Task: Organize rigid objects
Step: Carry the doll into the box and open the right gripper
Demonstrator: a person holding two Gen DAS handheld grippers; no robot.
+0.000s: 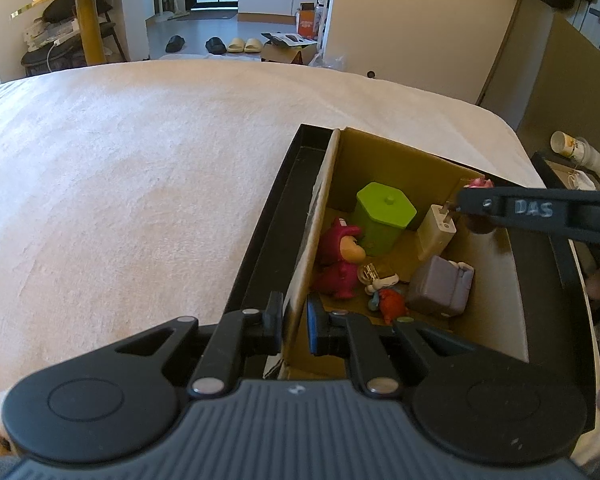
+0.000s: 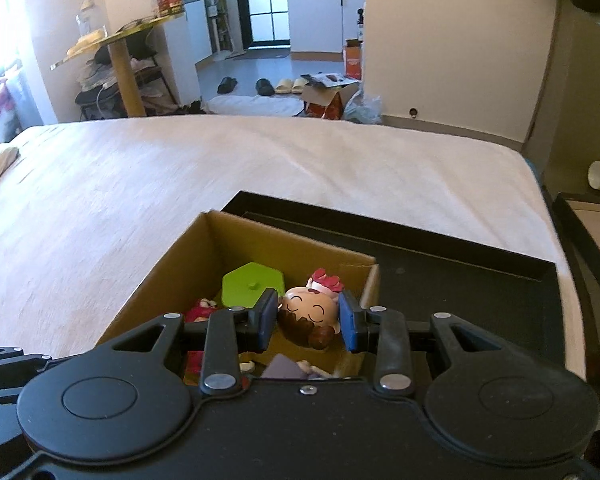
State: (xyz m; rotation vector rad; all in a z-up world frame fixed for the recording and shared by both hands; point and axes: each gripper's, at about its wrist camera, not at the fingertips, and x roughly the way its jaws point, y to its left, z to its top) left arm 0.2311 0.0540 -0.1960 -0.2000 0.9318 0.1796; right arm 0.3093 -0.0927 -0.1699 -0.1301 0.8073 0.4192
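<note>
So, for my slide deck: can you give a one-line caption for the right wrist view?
Right gripper holds a doll head over the cardboard box, above a green hexagonal container.

The one writing that can be read is the hand-lettered "DAS", pale scratchy letters on the black arm of the right gripper [image 1: 534, 209] where it reaches in from the right side of the left wrist view. An orange carton [image 1: 307, 21] on the far floor carries white print, and a paper cup [image 1: 571, 145] lying on its side has a yellow design, but both are too small and blurred to make out.
</note>
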